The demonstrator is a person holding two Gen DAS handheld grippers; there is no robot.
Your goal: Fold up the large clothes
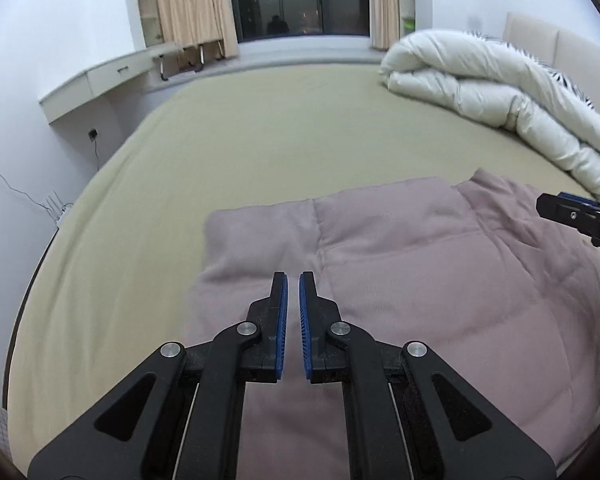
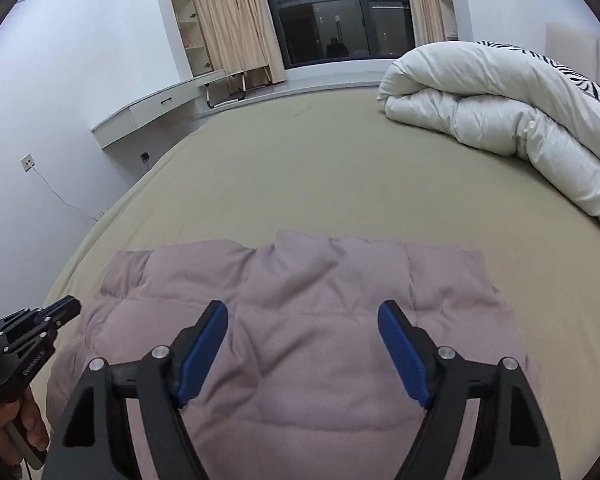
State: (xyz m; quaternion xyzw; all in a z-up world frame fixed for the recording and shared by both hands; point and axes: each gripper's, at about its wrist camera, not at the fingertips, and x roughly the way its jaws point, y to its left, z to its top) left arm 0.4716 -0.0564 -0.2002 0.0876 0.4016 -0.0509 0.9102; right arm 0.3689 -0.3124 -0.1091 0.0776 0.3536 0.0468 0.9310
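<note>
A mauve quilted padded garment (image 1: pixel 400 280) lies flat on the olive bed sheet (image 1: pixel 260 140), folded into a rough rectangle; it also shows in the right wrist view (image 2: pixel 300 340). My left gripper (image 1: pixel 293 280) hovers over its left part, jaws nearly closed with a thin gap, holding nothing. My right gripper (image 2: pixel 302 312) is wide open and empty above the garment's middle. The left gripper shows at the left edge of the right wrist view (image 2: pixel 70 306), and the right one at the right edge of the left wrist view (image 1: pixel 544 204).
A rolled white duvet (image 2: pixel 500 112) with a zebra-striped pillow (image 2: pixel 580 80) lies at the bed's right. A white wall desk (image 2: pixel 148 112), curtains and a dark window (image 2: pixel 340 12) stand beyond. Cables (image 1: pixel 52 204) hang by the left wall.
</note>
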